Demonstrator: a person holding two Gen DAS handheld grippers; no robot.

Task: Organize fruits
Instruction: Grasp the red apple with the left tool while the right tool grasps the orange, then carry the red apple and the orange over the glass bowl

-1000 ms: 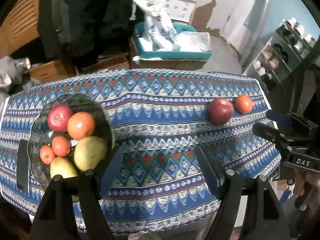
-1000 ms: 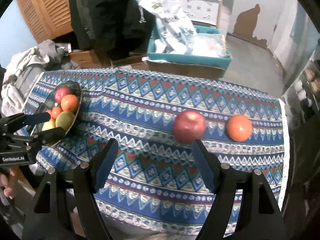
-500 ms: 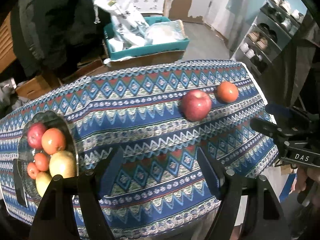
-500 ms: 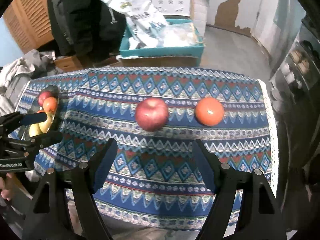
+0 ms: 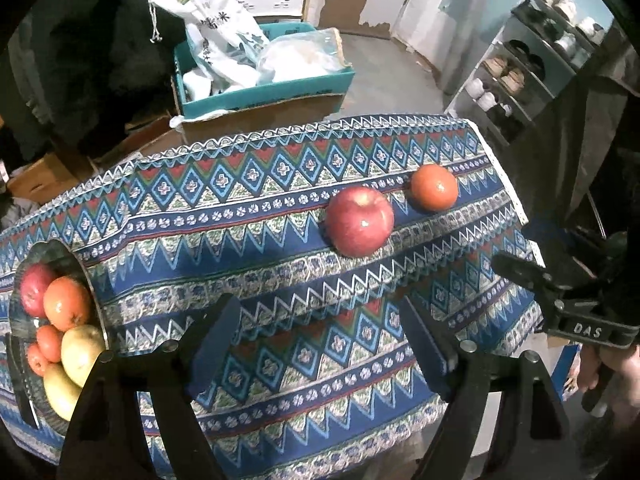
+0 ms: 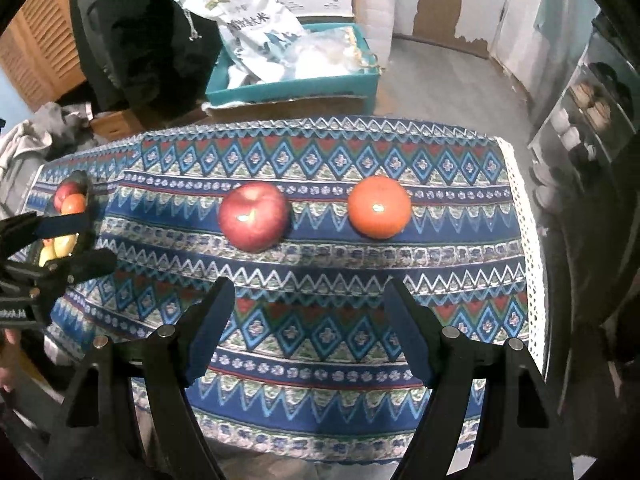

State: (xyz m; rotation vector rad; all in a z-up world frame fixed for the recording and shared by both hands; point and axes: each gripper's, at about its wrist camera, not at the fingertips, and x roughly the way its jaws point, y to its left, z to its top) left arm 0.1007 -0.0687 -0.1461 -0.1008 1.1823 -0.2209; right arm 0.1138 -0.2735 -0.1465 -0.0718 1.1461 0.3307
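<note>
A red apple (image 5: 359, 221) and an orange fruit (image 5: 434, 187) lie side by side on the patterned tablecloth (image 5: 260, 208), right of middle. They also show in the right wrist view, apple (image 6: 254, 216) and orange fruit (image 6: 379, 207). A dark glass bowl (image 5: 94, 288) at the left holds several apples, oranges and pears. My left gripper (image 5: 320, 340) is open and empty over the table's near edge. My right gripper (image 6: 310, 324) is open and empty, in front of the two loose fruits. The bowl (image 6: 86, 184) is partly hidden behind the left gripper in the right wrist view.
A teal box (image 6: 292, 88) with white bags stands on cardboard behind the table. A shoe rack (image 5: 532, 68) stands at the right. Clothes and wooden louvre doors (image 6: 36, 52) are at the left. The tablecloth's lace edge (image 6: 528, 240) hangs at the right end.
Both grippers have moved right along the table and a little closer. The loose apple and orange now sit nearer the middle of both views; the bowl has slid to the left edge.
</note>
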